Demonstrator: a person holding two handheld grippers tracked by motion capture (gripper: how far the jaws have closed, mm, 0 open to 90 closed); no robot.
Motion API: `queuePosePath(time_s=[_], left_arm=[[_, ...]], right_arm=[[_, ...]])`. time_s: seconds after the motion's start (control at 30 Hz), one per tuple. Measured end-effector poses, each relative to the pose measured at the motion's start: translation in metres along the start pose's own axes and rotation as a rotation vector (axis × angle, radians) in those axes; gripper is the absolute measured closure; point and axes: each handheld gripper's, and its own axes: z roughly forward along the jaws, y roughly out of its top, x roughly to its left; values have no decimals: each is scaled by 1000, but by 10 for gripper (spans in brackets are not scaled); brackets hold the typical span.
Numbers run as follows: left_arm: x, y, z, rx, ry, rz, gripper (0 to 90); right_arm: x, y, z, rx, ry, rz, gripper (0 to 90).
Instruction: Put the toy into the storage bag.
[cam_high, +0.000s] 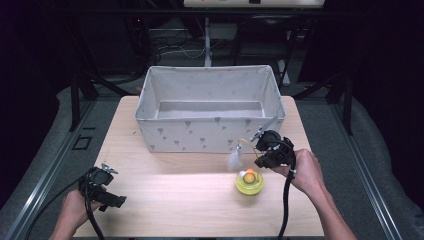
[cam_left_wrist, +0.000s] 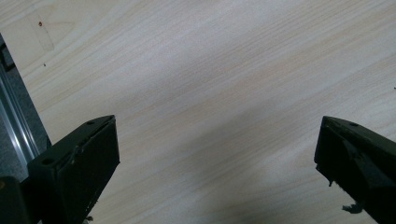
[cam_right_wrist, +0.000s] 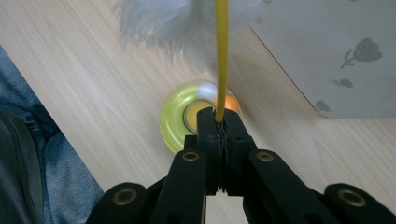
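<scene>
While the left hand-held gripper (cam_left_wrist: 217, 163) gapes over bare table (cam_left_wrist: 210, 84), the right hand-held gripper (cam_right_wrist: 219, 122) pinches a yellow wand (cam_right_wrist: 221, 56).

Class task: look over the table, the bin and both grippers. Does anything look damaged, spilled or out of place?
Nothing spilled or damaged. The bin stands upright and square on the table. One mild oddity: the right gripper pinches the toy's thin yellow wand, so its white feather dangles beside the yellow disc.
</scene>
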Motion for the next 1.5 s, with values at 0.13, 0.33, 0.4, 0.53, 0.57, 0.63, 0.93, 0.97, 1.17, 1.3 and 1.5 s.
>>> queuePosePath(time_s=[0.13,0.33,0.4,0.53,0.57,0.63,0.93,0.97,1.17,1.3,1.5], left_arm=[[0,0,1,1,-4,0,2],[1,0,1,-2,3,-1,2],[2,0,1,1,-1,-3,2],[1,0,0,0,-1,-2,2],[2,0,0,1,-4,-2,2],[2,0,0,0,-5,-6,2],[0,-1,0,2,-5,2,2],[-1,-1,0,3,-5,3,2],[0,0,1,1,-7,-1,2],[-1,1,2,6,-8,7,2],[1,0,1,4,-8,1,2]], right_arm=[[-4,1,-4,0,3,4,887],[-12,2,-8,6,18,11,887],[-14,2,-8,6,17,16,887],[-19,1,-10,7,19,27,887],[-20,0,-10,12,20,25,887],[-21,-1,-11,6,21,33,887],[-28,-4,-15,2,33,44,887],[-29,-4,-16,-2,34,51,887],[-33,-1,-21,-9,59,58,887],[-37,4,-22,17,77,46,887],[-41,13,-26,23,113,32,887]])
